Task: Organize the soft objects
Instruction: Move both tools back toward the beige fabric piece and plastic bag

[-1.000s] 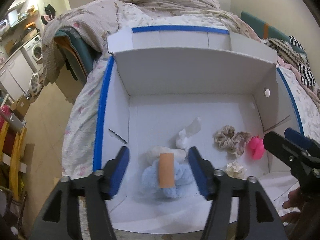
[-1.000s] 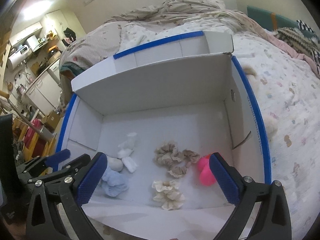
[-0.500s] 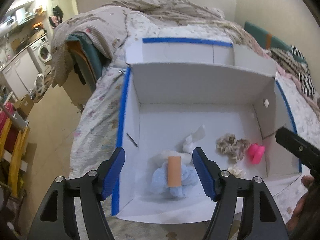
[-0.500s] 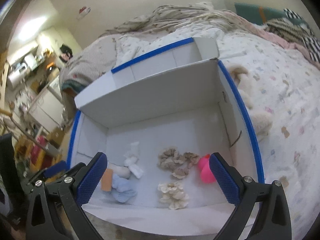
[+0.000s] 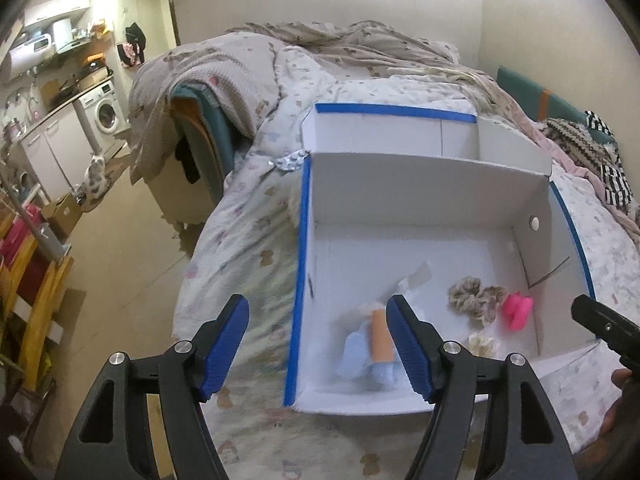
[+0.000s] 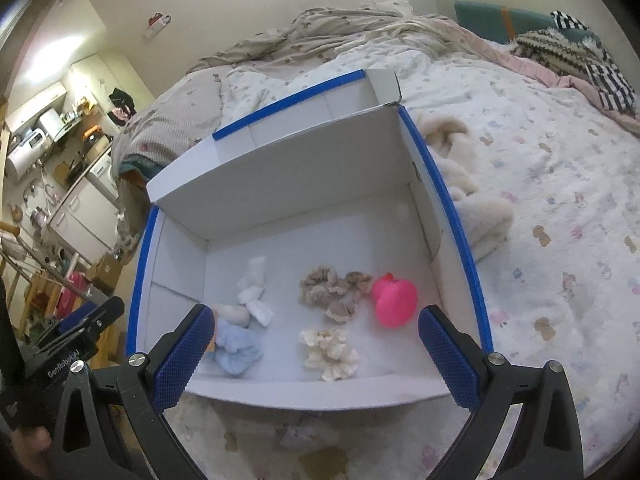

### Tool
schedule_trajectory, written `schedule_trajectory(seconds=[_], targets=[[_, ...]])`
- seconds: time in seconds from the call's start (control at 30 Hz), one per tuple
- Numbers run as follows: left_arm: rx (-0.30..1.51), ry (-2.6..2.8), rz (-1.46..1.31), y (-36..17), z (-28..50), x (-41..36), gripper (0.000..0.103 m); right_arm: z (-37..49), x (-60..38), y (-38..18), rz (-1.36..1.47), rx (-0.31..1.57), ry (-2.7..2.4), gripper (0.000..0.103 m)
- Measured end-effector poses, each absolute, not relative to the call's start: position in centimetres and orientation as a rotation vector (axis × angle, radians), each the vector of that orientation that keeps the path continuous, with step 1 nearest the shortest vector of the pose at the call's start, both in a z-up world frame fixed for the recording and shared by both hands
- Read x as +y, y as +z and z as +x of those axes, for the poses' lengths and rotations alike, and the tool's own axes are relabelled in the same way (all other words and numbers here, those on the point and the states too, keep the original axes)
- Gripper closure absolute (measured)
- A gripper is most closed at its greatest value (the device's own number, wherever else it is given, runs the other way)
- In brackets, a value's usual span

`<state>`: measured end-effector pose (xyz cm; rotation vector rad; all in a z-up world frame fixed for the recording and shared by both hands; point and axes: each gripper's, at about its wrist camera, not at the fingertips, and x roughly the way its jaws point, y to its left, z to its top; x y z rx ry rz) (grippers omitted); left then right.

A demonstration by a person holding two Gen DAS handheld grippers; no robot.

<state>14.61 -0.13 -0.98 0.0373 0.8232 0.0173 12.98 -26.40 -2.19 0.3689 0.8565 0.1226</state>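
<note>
A white cardboard box with blue tape edges (image 5: 420,204) (image 6: 280,192) lies open on the bed. Inside lie a light blue cloth (image 5: 354,358) (image 6: 236,346) with an orange roll (image 5: 380,338) on it, white socks (image 6: 254,292), brown scrunchies (image 5: 474,298) (image 6: 332,288), a cream scrunchie (image 6: 328,354) and a pink soft toy (image 5: 518,310) (image 6: 394,300). My left gripper (image 5: 320,352) is open and empty, above the box's front left corner. My right gripper (image 6: 316,358) is open and empty, above the box's front edge.
A cream fluffy blanket (image 6: 468,184) lies on the bedsheet right of the box. A blister pack (image 5: 290,160) lies at the box's far left corner. Rumpled quilts (image 5: 340,52) cover the far bed. A washing machine (image 5: 106,114) and shelves stand at the left.
Both grippers have pulled back and up from the box, open and empty. The left one has also shifted left, past the box's left wall. The objects inside lie as before.
</note>
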Motion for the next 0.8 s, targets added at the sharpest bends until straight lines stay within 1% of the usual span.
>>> schedule_trajectory(seconds=[0.47, 0.8], targets=[[0.902, 0.032, 0.032, -3.3, 10.3, 1.3, 0.034, 9.1, -25.8, -4.0, 0.35, 0.938, 0.119, 0.0], [1.014, 0.014, -0.004, -6.1, 8.0, 0.7, 0.034, 8.4, -26.1, -6.0, 0.329, 1.029, 0.092, 0.0]])
